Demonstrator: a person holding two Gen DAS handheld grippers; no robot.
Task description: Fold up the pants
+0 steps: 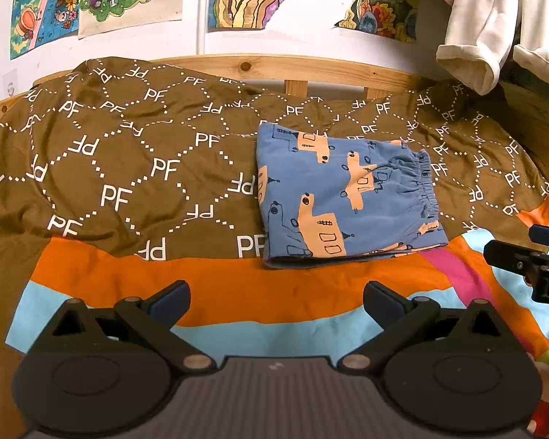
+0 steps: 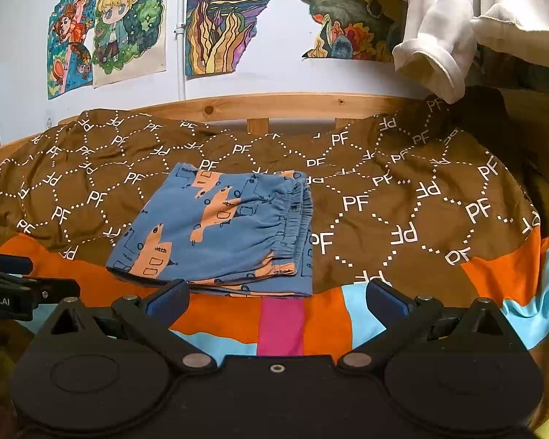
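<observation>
The blue pants (image 1: 344,197) with an orange print lie folded into a compact rectangle on the brown quilt, elastic waistband to the right. They also show in the right wrist view (image 2: 219,234). My left gripper (image 1: 276,301) is open and empty, held back from the pants' near edge over the orange stripe. My right gripper (image 2: 276,300) is open and empty, just in front of the pants' near edge. The right gripper shows at the right edge of the left wrist view (image 1: 538,256); the left gripper shows at the left edge of the right wrist view (image 2: 25,285).
A brown quilt (image 1: 128,153) printed "PF" covers the bed over a striped sheet (image 1: 238,285). A wooden bed rail (image 1: 311,69) runs behind. White clothes (image 1: 494,25) hang at the upper right. Drawings hang on the wall (image 2: 128,25).
</observation>
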